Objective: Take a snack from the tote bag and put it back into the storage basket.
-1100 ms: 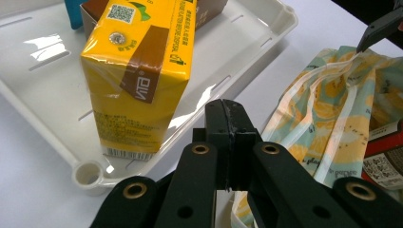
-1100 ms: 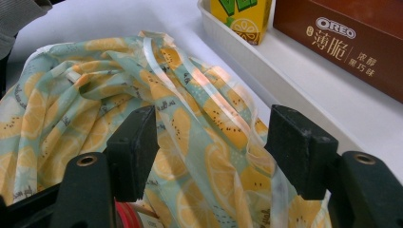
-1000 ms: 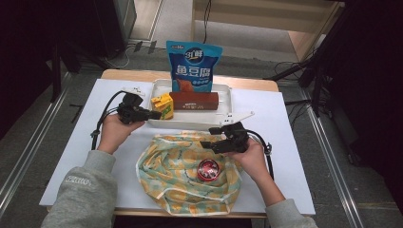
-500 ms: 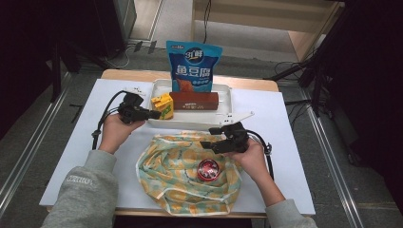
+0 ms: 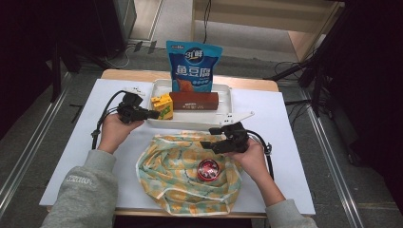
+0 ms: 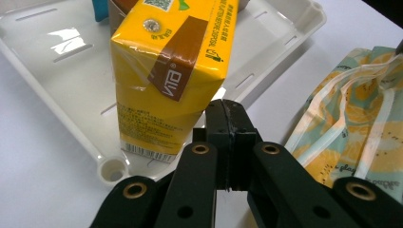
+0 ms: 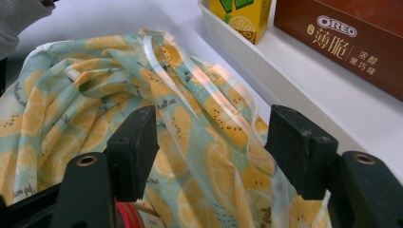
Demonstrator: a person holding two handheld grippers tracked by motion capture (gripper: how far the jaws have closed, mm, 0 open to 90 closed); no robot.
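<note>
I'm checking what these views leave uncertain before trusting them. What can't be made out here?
- Red round item on the fruit-print bag, high view: too small to identify.
- Yellow carton, left gripper view: its top is cut off by the frame edge, and whether the shut left gripper touches it is unclear.
- Brown box, right gripper view: cut off by the frame edges.
- Blue pouch, high view: small print unreadable.
</note>
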